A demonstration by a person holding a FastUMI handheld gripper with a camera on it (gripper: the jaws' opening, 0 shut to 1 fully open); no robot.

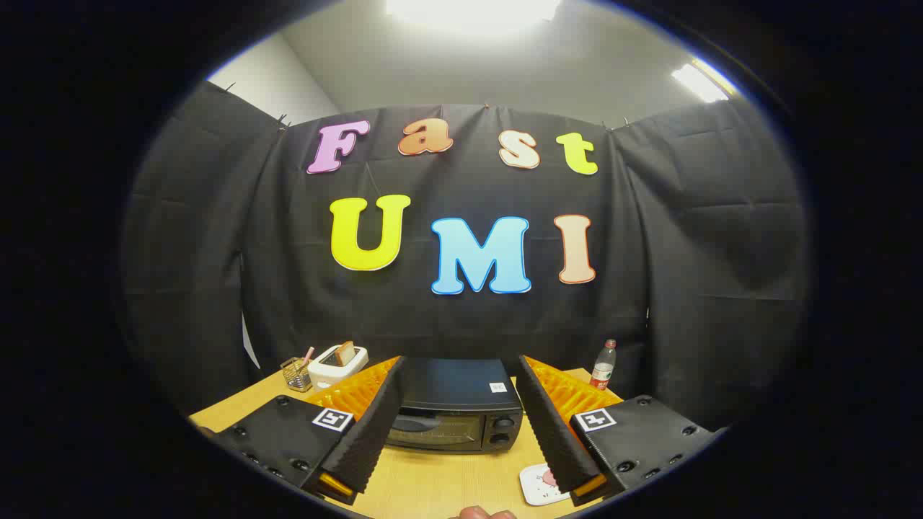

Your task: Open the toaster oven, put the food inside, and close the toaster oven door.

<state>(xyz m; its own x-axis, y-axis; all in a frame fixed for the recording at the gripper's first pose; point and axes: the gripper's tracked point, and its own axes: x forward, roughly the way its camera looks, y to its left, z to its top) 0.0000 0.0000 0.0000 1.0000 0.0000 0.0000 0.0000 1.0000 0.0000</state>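
A black toaster oven (456,407) stands on the wooden table (433,483), its glass door shut and two knobs on its right side. My gripper (458,440) is open and held high above the table, and the oven shows in the wide gap between the two fingers, some way beyond them. Nothing is held between the fingers. A small white plate (539,484) with something pink and red on it lies on the table by the right finger, which partly hides it.
A white pop-up toaster (337,365) with a slice of bread in it sits at the back left, next to a wire pen holder (296,373). A plastic bottle (603,365) stands at the back right. A person's fingertip (479,513) shows close below.
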